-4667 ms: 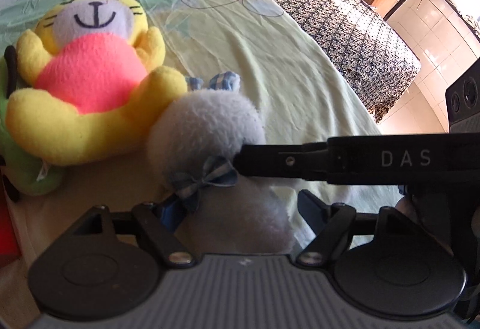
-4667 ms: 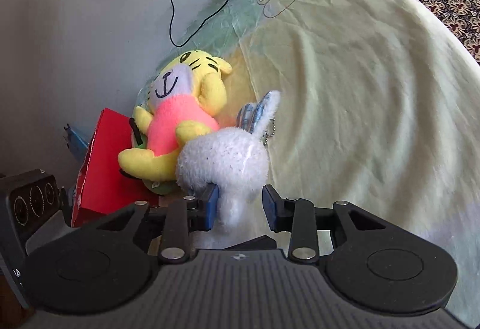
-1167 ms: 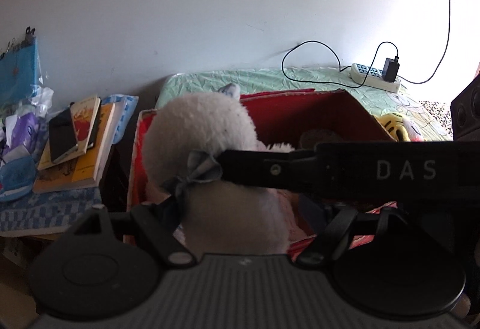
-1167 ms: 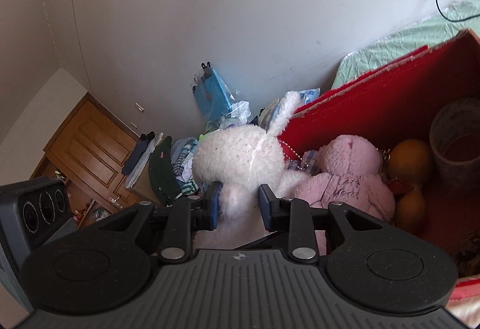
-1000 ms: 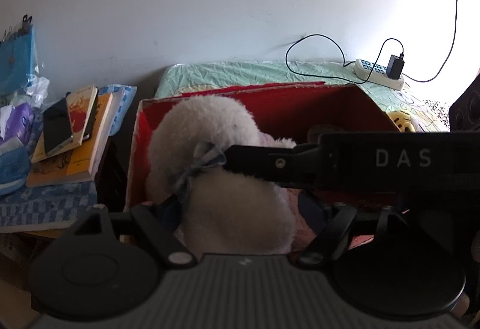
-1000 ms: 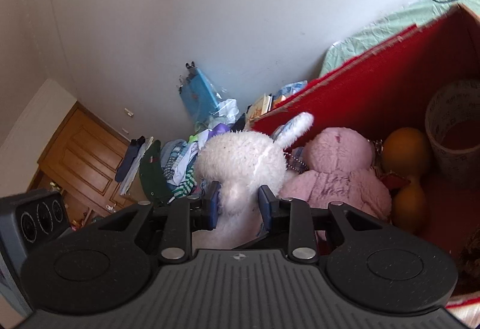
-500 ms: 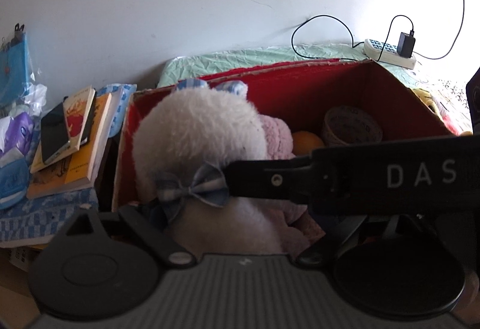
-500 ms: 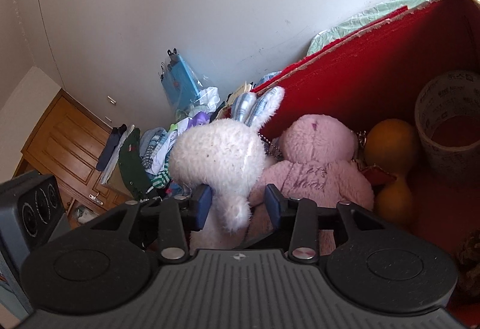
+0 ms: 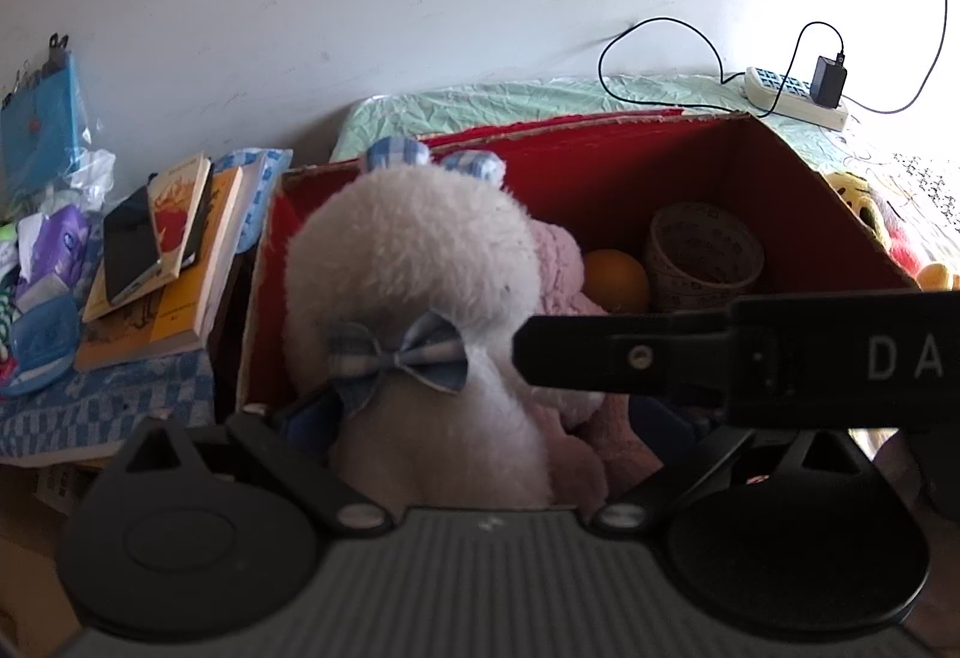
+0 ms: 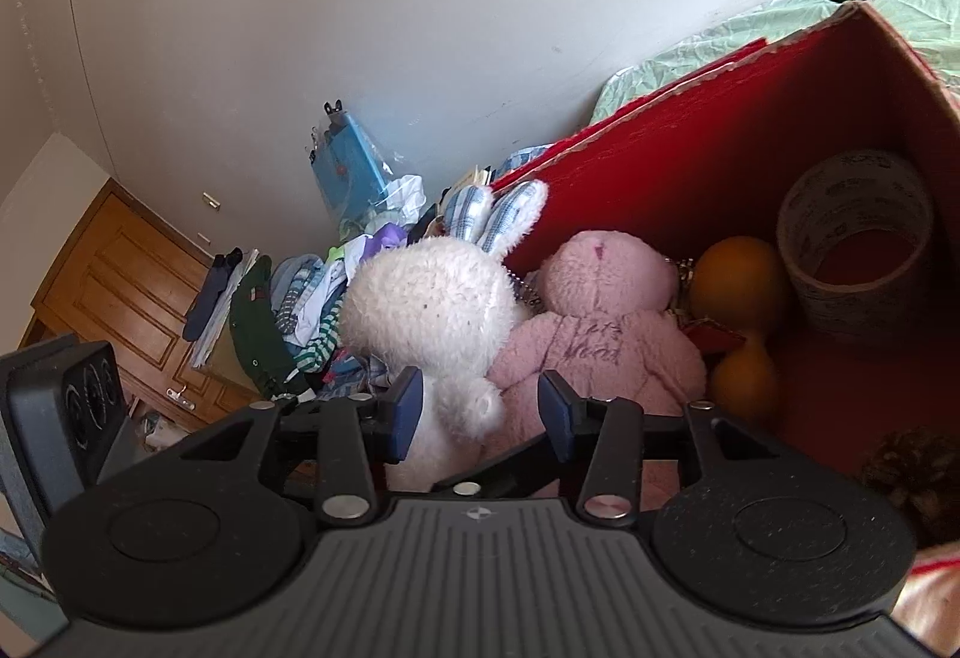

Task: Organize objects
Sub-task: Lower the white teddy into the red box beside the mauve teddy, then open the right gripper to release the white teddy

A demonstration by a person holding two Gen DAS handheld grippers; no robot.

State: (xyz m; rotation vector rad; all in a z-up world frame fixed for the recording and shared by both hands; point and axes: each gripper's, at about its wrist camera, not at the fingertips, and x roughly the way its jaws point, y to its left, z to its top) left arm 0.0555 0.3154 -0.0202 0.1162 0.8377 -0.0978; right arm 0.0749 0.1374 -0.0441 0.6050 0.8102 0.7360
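A white plush rabbit (image 9: 414, 274) with blue checked ears and a bow sits at the left end of the red cardboard box (image 9: 672, 160), against a pink plush (image 10: 606, 322). It also shows in the right wrist view (image 10: 432, 310). My right gripper (image 10: 479, 418) is open, its blue pads on either side of the rabbit's lower body with gaps. My left gripper (image 9: 480, 418) is wide open around the rabbit's body; its right finger is hidden behind the other gripper's black bar (image 9: 720, 352).
The box also holds a tape roll (image 10: 858, 244), orange fruit (image 10: 735, 286) and a pine cone (image 10: 912, 466). Books and a phone (image 9: 156, 250) lie left of the box. A yellow plush (image 9: 882, 220) and power strip (image 9: 792, 94) lie on the bed. Clothes (image 10: 300, 310) are piled by the door.
Both grippers carried the rabbit from the bed over to the red box and lowered it in beside the pink plush. Both grippers' jaws have spread and let go of it.
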